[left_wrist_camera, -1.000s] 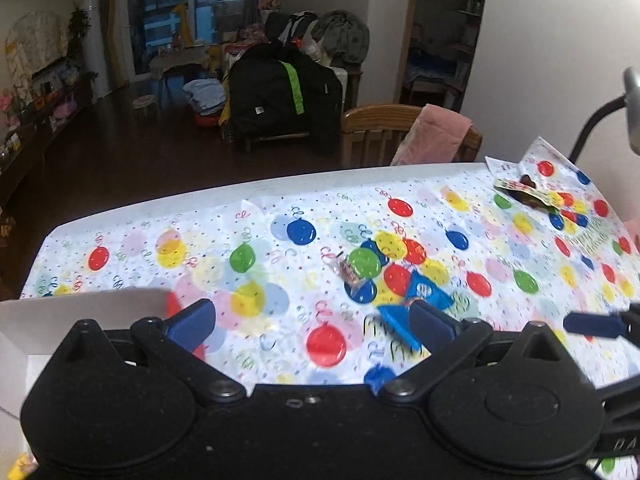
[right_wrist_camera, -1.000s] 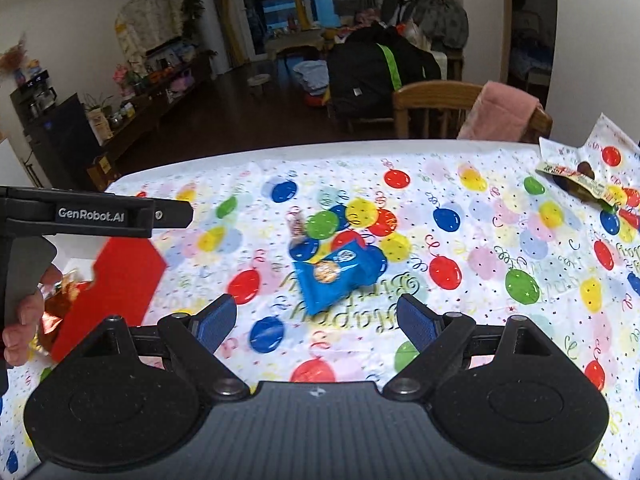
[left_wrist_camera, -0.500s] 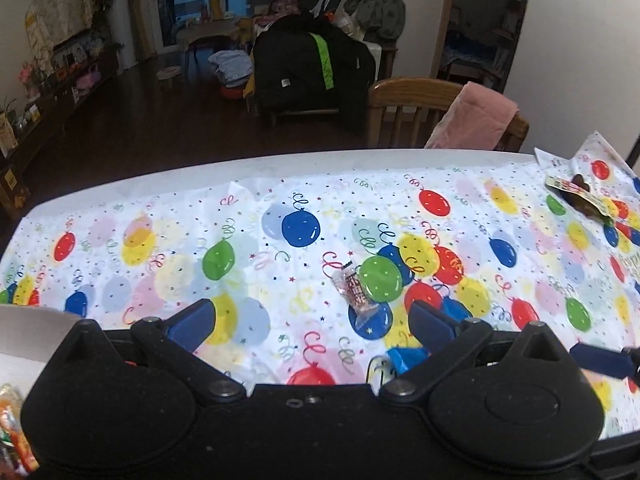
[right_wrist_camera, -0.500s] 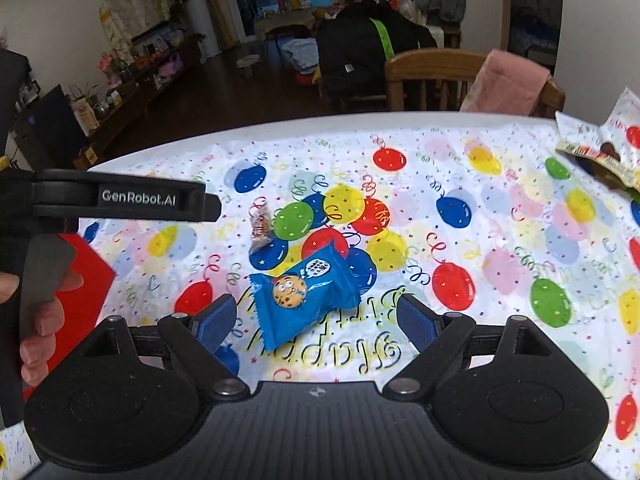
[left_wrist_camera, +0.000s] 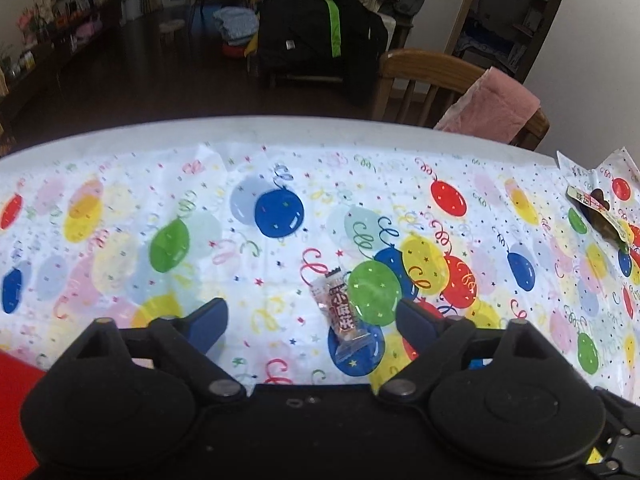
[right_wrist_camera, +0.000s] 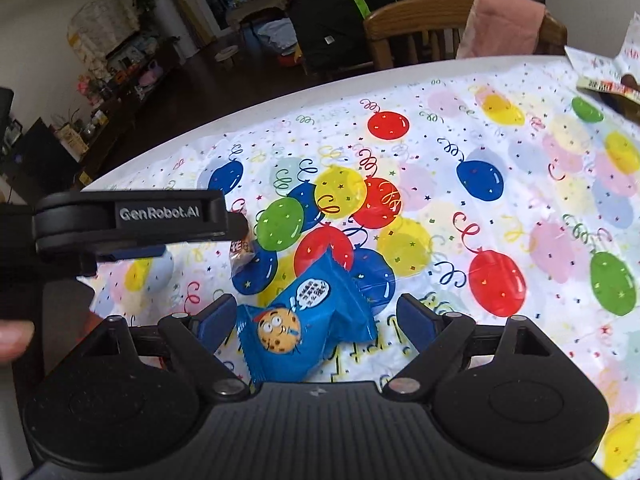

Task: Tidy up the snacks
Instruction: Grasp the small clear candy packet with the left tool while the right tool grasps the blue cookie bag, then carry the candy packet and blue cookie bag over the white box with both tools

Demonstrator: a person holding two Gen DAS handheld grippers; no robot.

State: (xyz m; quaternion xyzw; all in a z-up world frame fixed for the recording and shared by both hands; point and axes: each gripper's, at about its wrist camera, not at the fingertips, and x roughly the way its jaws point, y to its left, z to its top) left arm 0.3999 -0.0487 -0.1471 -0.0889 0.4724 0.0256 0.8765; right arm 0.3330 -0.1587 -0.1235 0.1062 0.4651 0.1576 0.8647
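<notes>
cookie packet (right_wrist_camera: 306, 334) between open right claw (right_wrist_camera: 316, 320)

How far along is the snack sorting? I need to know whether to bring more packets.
Nothing visibly finished. In hand: the left gripper, jaws closing, frames the small clear-wrapped snack without touching; the right gripper stands open around the blue cookie packet. Left: both still lie on the balloon tablecloth, plus a dark packet at the far right.
</notes>
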